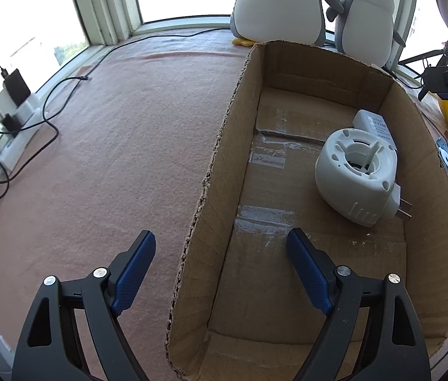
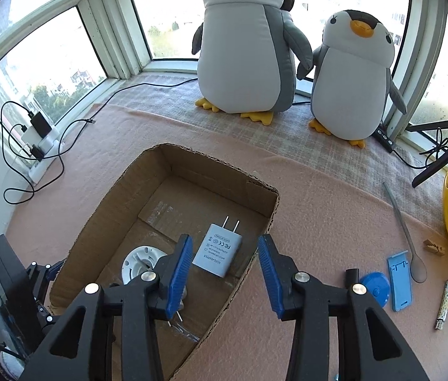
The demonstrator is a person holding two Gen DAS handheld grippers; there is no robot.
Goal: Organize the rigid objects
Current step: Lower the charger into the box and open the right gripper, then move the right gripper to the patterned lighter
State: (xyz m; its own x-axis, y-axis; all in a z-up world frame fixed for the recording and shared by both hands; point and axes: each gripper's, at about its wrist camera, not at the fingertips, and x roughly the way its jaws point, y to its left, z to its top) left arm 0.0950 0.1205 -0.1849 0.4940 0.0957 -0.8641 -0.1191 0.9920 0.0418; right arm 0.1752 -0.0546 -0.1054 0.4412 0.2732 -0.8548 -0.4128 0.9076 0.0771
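Pink felt covers the tabletop (image 2: 335,209) in a bay window, where 2 plush penguins (image 2: 249,47) stand behind the cardboard box (image 2: 103,209). Inside the box lie a white wall charger (image 2: 219,250) and a round white plug-in device (image 1: 356,174), just beside each other. Left gripper (image 1: 220,270) tilts down over the box's near-left wall, fingers apart, holding nothing. Right gripper (image 2: 224,273) tilts down above the box's right wall, fingers apart, nothing between them. Right of the box lie a spoon (image 2: 410,244), a blue stand (image 2: 400,282) and a blue disc (image 2: 376,289); felt left of the box is bare.
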